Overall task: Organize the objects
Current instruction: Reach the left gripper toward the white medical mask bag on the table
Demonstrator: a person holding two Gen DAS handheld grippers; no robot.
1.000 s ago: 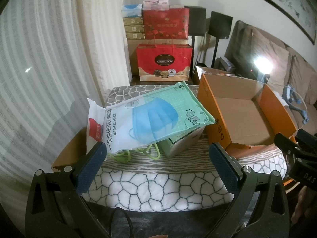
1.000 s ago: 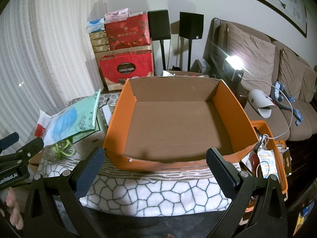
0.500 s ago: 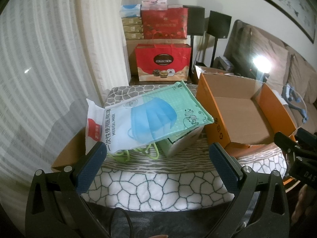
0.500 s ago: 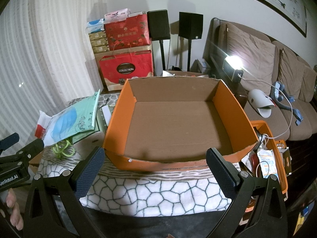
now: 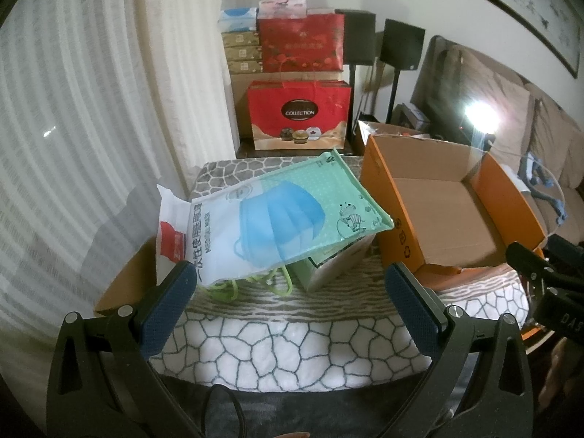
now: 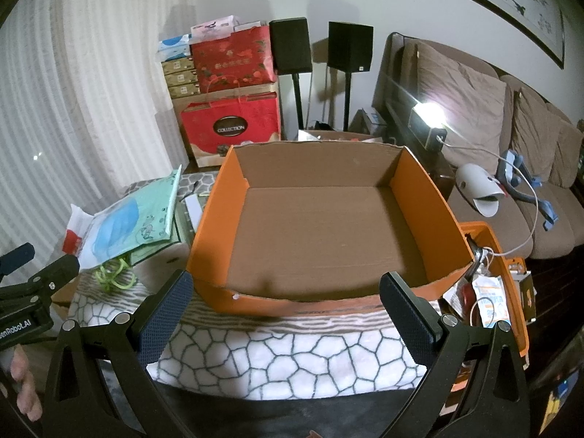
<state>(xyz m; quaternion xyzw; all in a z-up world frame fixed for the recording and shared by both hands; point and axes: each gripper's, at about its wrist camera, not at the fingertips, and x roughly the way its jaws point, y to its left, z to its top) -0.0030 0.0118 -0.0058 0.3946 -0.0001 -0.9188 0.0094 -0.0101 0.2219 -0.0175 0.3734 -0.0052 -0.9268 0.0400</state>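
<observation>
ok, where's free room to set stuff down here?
Free: the whole floor of the orange box, and the patterned cloth strip between the box front and both grippers. Crowded: left of the box, the mask pack lies over a small carton and green cord.

My right claw (image 6: 283, 304): spread wide, holding nothing | empty orange cardboard box (image 6: 325, 219) just ahead on pebble-patterned cloth (image 6: 292, 361) | mask packet (image 6: 127, 224) left.

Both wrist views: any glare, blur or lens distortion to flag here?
Left wrist view: the small bright lamp by the sofa blows out, flaring over the orange cardboard box; fisheye bends the white curtain. Right wrist view: same lamp glares less; the box interior is evenly lit; corners vignette dark.
</observation>
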